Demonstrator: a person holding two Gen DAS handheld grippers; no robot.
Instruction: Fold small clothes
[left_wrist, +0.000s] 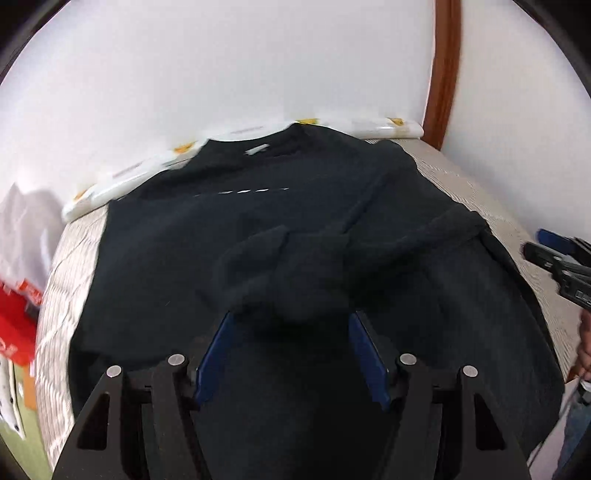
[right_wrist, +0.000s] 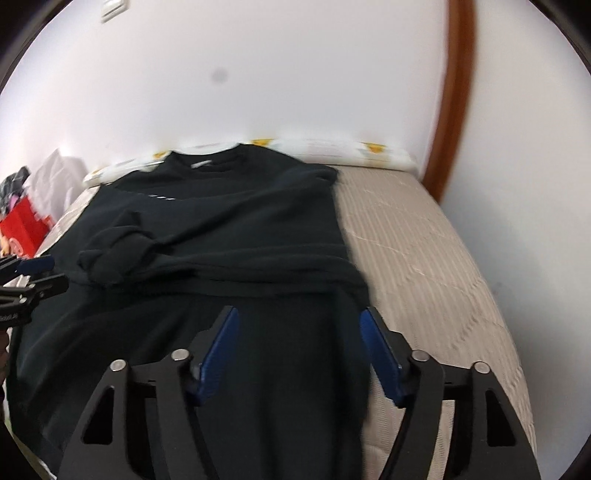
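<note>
Both tongs open above a black sweatshirt on the bed.
The left gripper (left_wrist: 290, 321) and right gripper (right_wrist: 299, 317) hold nothing; the black sweatshirt (right_wrist: 221, 221) lies flat on the beige mattress (right_wrist: 424, 251), sleeves folded across, collar toward the wall.

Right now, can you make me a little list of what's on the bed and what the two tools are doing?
garment: black sweatshirt spread flat, collar toward the wall
sleeves: both folded across the body
surface: beige striped bed cover
by the wall: white pillow with yellow prints
left tool: open, above the shirt, holding nothing
right tool: open, above the shirt, holding nothing
</note>
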